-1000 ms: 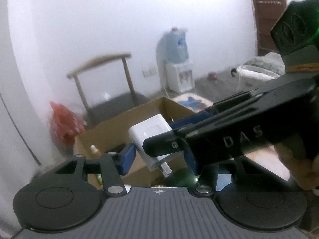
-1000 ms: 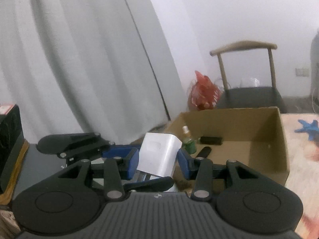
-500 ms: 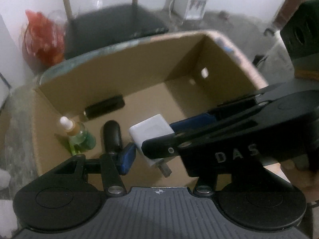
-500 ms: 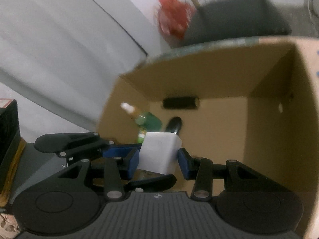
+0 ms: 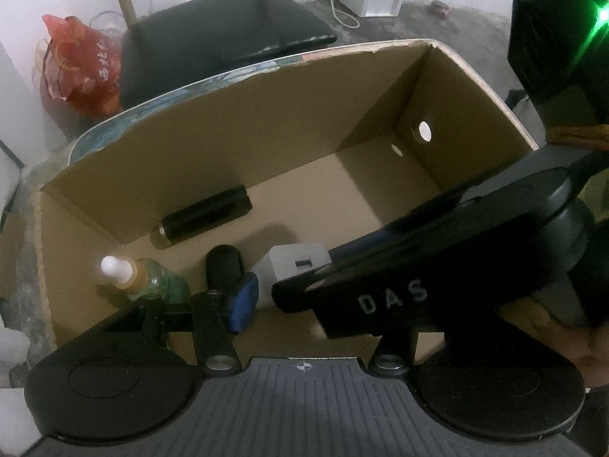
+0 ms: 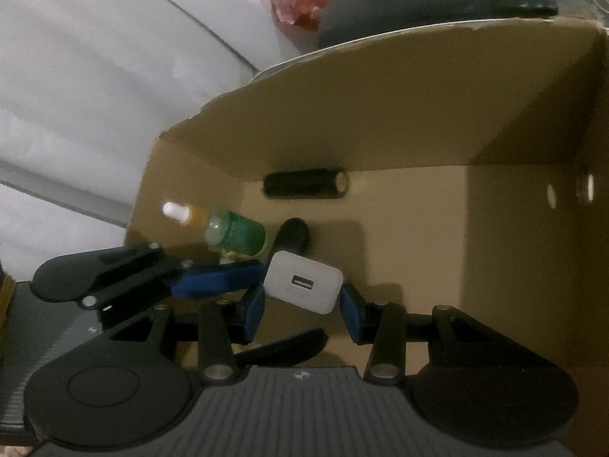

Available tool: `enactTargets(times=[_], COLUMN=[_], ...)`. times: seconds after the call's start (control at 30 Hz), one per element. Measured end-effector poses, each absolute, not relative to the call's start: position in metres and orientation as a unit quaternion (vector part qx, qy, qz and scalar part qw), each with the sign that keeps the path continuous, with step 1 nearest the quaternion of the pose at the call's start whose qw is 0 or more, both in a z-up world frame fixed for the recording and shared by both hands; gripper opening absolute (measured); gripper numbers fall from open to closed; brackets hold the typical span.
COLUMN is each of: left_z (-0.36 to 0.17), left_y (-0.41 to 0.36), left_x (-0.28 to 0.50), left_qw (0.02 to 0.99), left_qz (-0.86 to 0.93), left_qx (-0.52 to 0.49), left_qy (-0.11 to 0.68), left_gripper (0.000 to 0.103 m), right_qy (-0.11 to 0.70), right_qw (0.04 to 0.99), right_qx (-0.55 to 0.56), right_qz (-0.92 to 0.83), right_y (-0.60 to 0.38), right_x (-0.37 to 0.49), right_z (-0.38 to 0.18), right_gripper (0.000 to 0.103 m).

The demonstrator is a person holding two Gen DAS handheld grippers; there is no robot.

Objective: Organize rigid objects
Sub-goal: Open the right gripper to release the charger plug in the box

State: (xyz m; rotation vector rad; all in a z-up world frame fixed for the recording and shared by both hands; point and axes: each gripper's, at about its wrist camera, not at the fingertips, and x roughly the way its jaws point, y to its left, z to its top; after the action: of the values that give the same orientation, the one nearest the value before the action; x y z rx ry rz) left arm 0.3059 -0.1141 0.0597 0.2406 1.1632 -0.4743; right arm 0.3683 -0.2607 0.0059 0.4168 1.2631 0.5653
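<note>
Evidently the job is partway through, and the white charger (image 6: 302, 285) is the piece now in hand: the right tongs (image 6: 302, 310) are clenched on it, one blue pad on each flank. It hangs tilted with its USB port showing, low inside the cardboard box (image 5: 266, 114) near the front wall. The left tongs (image 5: 293, 293) reach in from the side with the charger between their fingers. Their jaws have just been opening, but their far finger is hidden behind the right tool, so I cannot tell whether they press on it. Just beyond the charger a green bottle (image 5: 160, 285) with a white tip and a black oblong item (image 5: 224, 262) are already in the box, and a black cylinder (image 5: 205, 221) lies by the back wall. Letting go of the charger is what looks left for this item. Whether it touches the box floor is hard to make out, and any surface with more things to sort is out of view. Past the box stand a dark chair (image 5: 228, 34) and a red bag (image 5: 76, 72).
</note>
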Motion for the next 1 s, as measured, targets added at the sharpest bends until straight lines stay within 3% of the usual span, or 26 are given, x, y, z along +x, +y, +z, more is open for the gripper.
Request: enactTargets(times=[0.27,0.73,1.0], left_z=[0.08,0.163,0.167], left_y=[-0.109,-0.054,0.02], left_x=[0.295,0.22,0.144], left_qw=[0.817,0.884,0.921], left_qz=[-0.213,-0.197,-0.148], left_qx=[0.099,0.062,-0.001], left_qy=[0.526,0.42,0.361], left_gripper=[0.07,0.072,0.076], right_qy=[0.554,0.533,0.548], right_qw=[0.769,0.773,0.753], right_qx=[0.216,0.216,0.268], right_qz=[0.236,0.269,0.246], right_y=[-0.275,-0.265,-0.258], right_x=[0.366,0.342,0.371], right_z=[0.019,0.043,0.023], right_gripper=[0.05,0.05,0.05])
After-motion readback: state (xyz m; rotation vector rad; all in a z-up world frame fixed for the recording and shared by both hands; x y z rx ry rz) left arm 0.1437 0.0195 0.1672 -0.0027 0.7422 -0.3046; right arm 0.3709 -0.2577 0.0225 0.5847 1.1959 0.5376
